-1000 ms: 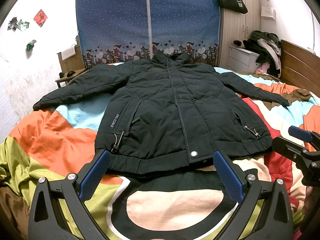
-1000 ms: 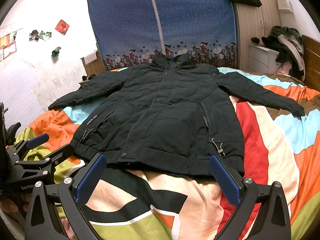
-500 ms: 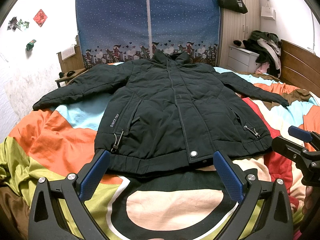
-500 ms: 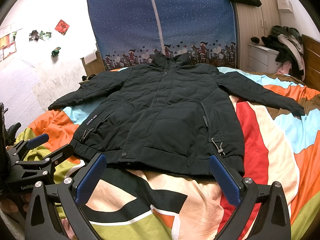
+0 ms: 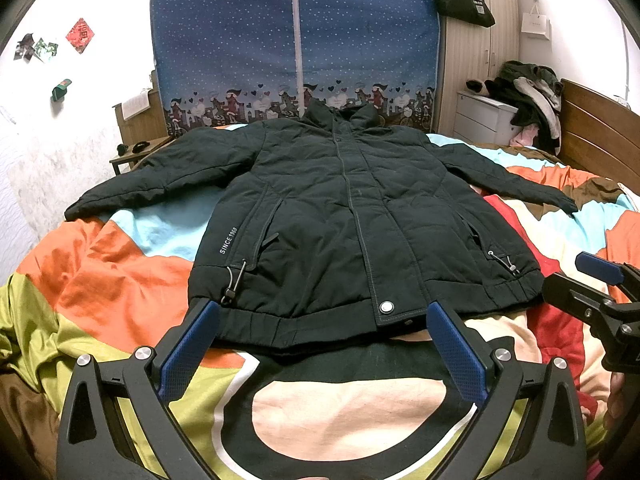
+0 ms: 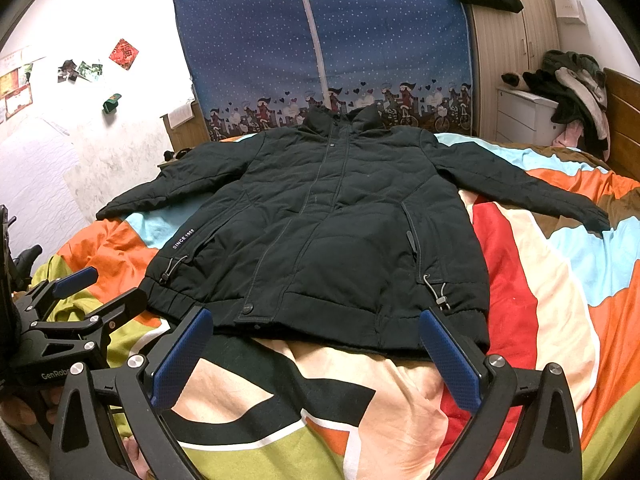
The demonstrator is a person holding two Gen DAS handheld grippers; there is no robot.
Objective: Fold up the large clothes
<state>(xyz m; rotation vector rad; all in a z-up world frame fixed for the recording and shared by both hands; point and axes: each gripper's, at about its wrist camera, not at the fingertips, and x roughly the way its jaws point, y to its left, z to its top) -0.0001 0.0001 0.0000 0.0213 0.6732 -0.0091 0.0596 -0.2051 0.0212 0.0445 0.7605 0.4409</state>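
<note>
A large dark padded jacket lies flat, front up and zipped, on the colourful bedspread, both sleeves spread out to the sides. It also shows in the right wrist view. My left gripper is open and empty, hovering just short of the jacket's hem. My right gripper is open and empty, also just short of the hem, further right. The right gripper shows at the right edge of the left wrist view; the left gripper shows at the left edge of the right wrist view.
A blue fabric wardrobe stands behind the bed. A wooden headboard and a white drawer unit piled with clothes stand at the right. A small wooden side table stands at the far left by the wall.
</note>
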